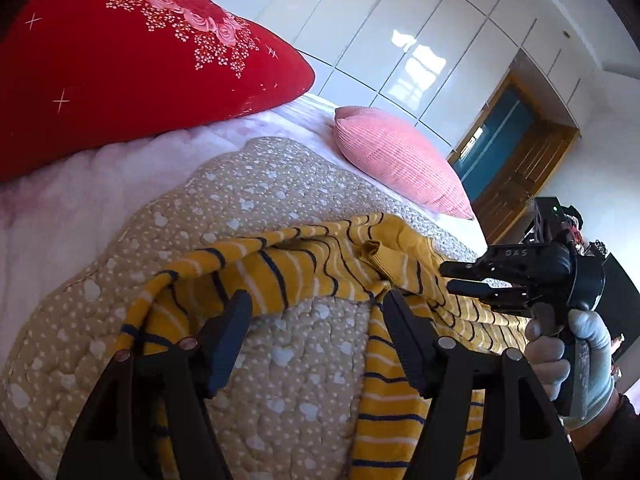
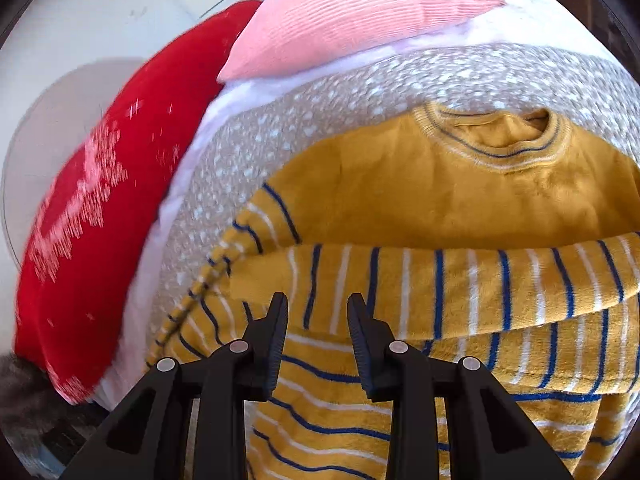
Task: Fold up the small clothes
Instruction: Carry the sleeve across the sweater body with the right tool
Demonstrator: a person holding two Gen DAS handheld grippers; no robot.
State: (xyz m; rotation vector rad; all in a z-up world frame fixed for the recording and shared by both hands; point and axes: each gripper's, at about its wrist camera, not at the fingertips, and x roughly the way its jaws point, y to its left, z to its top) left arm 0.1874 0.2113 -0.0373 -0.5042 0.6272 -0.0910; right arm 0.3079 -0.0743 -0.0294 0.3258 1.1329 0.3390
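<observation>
A small yellow sweater (image 2: 420, 208) with blue and white stripes lies on a beige dotted quilt (image 2: 280, 128), its collar (image 2: 496, 148) at the far side. One striped sleeve (image 2: 460, 288) is folded across the body. My right gripper (image 2: 318, 304) hovers open just over the near end of that sleeve, with the pads clear of the cloth. In the left wrist view the sweater (image 1: 304, 268) is bunched ahead. My left gripper (image 1: 318, 312) stands open over bare quilt, its fingers beside the sweater's edges. The right gripper (image 1: 446, 278) shows there at the right, held by a gloved hand (image 1: 588, 356).
A red flowered pillow (image 1: 132, 60) and a pink ribbed cushion (image 1: 400, 160) lie on the white bed cover (image 1: 80, 184) beyond the quilt (image 1: 260, 184). White wardrobe doors (image 1: 400, 40) and a wooden door (image 1: 516, 160) stand behind the bed.
</observation>
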